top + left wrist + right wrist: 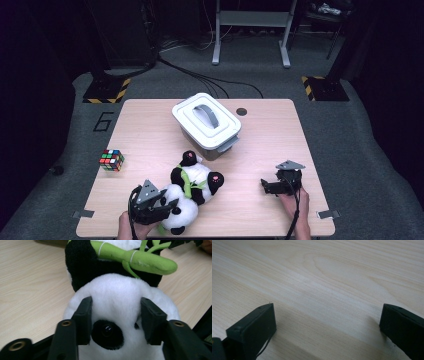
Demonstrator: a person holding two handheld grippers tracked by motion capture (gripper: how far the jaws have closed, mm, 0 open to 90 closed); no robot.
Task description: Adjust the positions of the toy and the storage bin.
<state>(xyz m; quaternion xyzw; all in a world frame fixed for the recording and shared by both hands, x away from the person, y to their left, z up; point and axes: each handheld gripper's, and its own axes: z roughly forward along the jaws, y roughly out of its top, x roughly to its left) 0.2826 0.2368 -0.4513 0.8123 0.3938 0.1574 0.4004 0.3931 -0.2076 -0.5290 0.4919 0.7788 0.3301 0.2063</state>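
Observation:
A black-and-white panda plush (195,182) lies on the wooden table (145,125) near its front edge, with a green bamboo stalk (140,260) across its chest. My left gripper (167,202) is at the front left, its two black jaws pressed into either side of the plush's white head (115,295); one black eye patch shows between them. My right gripper (265,186) rests low on the table at the front right, apart from the plush. In the right gripper view its jaws (327,315) stand wide open over bare wood.
A white lidded box (206,122) with a grey handle stands behind the plush at the table's middle. A colour cube (111,160) sits near the left edge. A small dark round hole (242,111) marks the back of the table.

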